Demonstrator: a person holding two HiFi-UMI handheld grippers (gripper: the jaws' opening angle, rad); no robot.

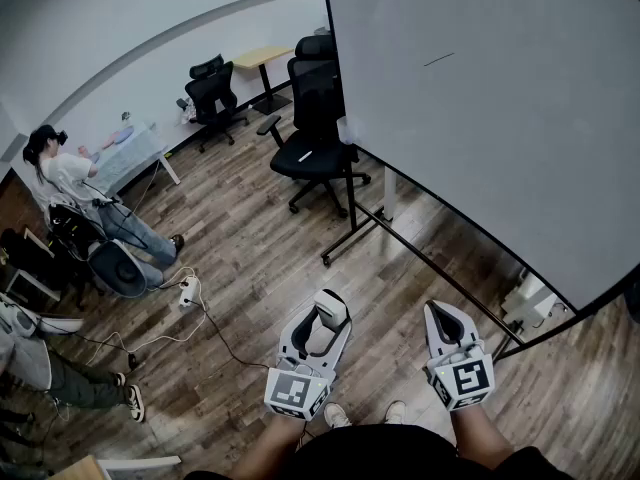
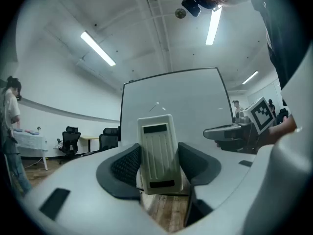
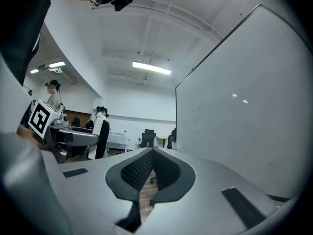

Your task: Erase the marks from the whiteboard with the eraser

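The eraser (image 2: 156, 151), a pale ribbed block with a dark strip at each end, stands upright between the jaws of the left gripper (image 2: 157, 164). The jaws press on its two long sides and its upper end stands out past their tips. In the head view the left gripper (image 1: 322, 313) is low, close to the person's body, and the eraser (image 1: 326, 320) shows as a white piece in its mouth, well apart from the whiteboard (image 1: 480, 98). The right gripper (image 3: 150, 173) has its jaws closed on each other with nothing between them. It is just beside the left one, on the board's side (image 1: 447, 320).

The whiteboard stands on a black-framed stand to the front and right of the person. One short dark mark (image 1: 438, 60) lies on its face, well away from the bottom edge; the rest of the visible face is white. Both gripper views point toward the board (image 2: 176, 102) (image 3: 244, 106).

The floor (image 1: 260, 268) is wood planks. A black chair (image 1: 315, 128) stands at the board's left edge, with another (image 1: 213, 93) further off near a small table (image 1: 262, 58). At the room's left side a person (image 1: 70, 183) stands by a pale table. A cable and power strip (image 1: 188, 290) lie on the floor between that person and the grippers.
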